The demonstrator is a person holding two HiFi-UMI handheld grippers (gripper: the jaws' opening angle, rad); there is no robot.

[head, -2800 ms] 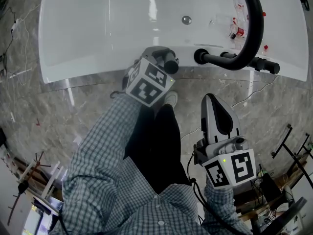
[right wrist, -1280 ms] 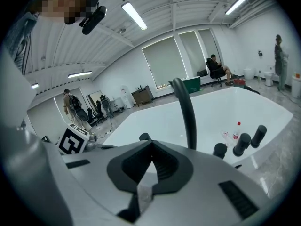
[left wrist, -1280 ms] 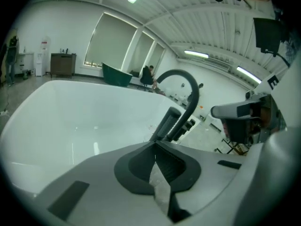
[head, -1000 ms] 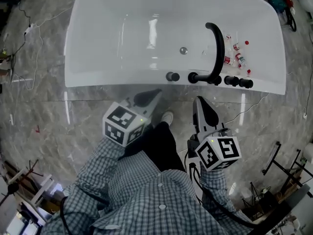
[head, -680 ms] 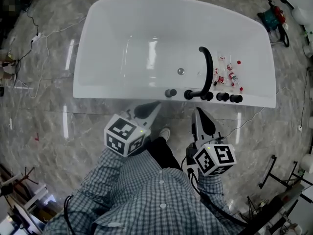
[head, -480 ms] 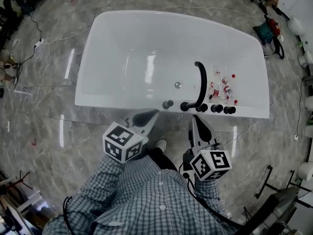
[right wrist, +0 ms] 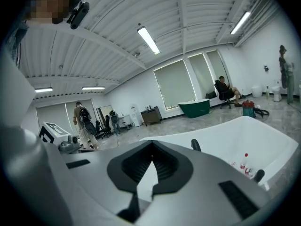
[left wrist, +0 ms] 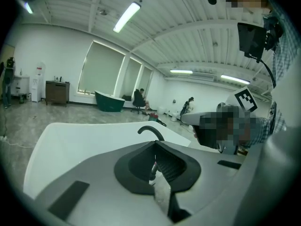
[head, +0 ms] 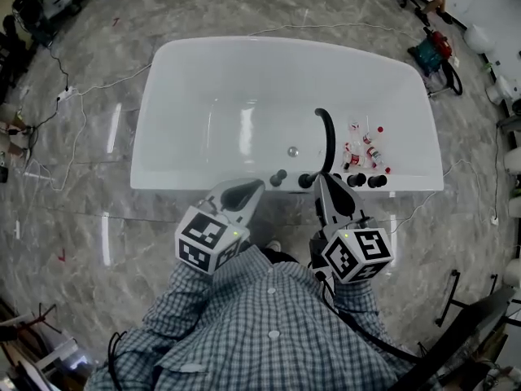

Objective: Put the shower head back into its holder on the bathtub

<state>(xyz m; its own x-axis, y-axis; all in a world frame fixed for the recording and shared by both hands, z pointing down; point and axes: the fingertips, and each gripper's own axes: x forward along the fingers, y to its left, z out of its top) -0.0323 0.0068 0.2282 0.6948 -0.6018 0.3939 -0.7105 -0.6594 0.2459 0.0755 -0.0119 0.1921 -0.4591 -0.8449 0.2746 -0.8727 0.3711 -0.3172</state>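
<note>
Our left gripper (head: pixel 242 192) is shut and holds nothing. Our right gripper (head: pixel 327 192) is shut and empty too. We hold the 2 near the white bathtub (head: pixel 179 96).

Looking like an open workshop hall, showing a freestanding bathtub (head: pixel 203 80) on marble floor (head: pixel 81 243), trailing cables (head: pixel 106 85), ceiling strip lights (left wrist: pixel 126 17)

Your shower head (head: pixel 279 177) reads as a short black stub, upright on the near rim of the white bathtub (head: pixel 187 80), just left of the black faucet (head: pixel 327 137) base. You can't separate the holder from the head here.
</note>
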